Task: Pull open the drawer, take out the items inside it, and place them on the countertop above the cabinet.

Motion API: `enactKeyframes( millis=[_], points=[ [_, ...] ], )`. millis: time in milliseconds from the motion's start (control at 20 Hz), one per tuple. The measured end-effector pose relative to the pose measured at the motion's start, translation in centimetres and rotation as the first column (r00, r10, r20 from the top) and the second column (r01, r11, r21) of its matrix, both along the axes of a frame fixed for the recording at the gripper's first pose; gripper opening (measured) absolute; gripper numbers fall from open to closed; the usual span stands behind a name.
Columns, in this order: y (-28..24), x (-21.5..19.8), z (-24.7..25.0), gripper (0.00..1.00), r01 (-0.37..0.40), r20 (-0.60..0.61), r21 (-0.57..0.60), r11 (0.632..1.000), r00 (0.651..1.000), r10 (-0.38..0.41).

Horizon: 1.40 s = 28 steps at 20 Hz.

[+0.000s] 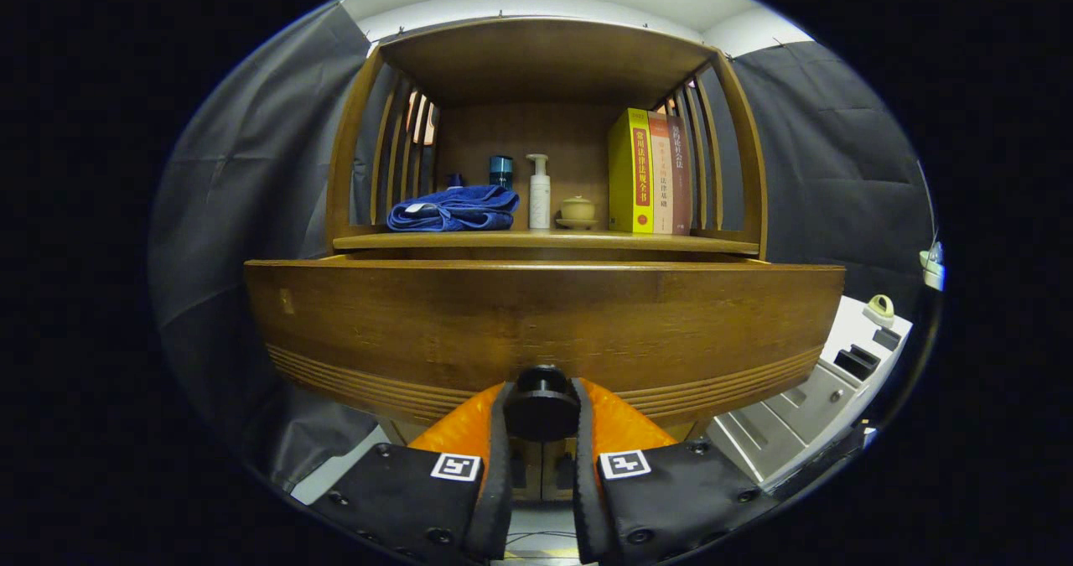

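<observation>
The drawer (545, 323) stands pulled out under the countertop (545, 241). The gripper (541, 419) has both fingers clamped on its dark knob (541, 407). At twelve o'clock: blue towel (454, 209), pump bottle (539, 192), books (650, 172).

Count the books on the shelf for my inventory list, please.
3, upright side by side at the shelf's right end: yellow book, pale book, dark red book. Others may hide behind.

The gripper (541, 415) has both fingers (499, 440) clamped on the round black knob (541, 405) of the wooden drawer (545, 323), below the surface (545, 241) carrying a blue towel (454, 209) and books (650, 172).
</observation>
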State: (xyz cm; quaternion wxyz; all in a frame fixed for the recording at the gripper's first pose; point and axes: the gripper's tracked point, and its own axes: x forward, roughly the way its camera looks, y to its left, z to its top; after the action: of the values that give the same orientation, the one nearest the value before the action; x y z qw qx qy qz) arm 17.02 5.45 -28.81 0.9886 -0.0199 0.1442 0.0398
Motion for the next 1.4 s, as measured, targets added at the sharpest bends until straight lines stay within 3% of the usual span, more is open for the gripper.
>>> enactKeyframes(
  millis=[1000, 1150, 1400],
  points=[
    [0.0, -1.2, -0.5, 0.38, -0.011, -0.048, -0.001, 1.000, 0.999, 0.011],
    [0.0, -1.3, -0.2, 0.41, -0.016, -0.044, -0.003, 1.000, 0.999, 0.016],
    [-0.2, -1.7, -0.5, 0.54, -0.018, -0.066, -0.008, 1.000, 0.998, 0.017]
  ],
)
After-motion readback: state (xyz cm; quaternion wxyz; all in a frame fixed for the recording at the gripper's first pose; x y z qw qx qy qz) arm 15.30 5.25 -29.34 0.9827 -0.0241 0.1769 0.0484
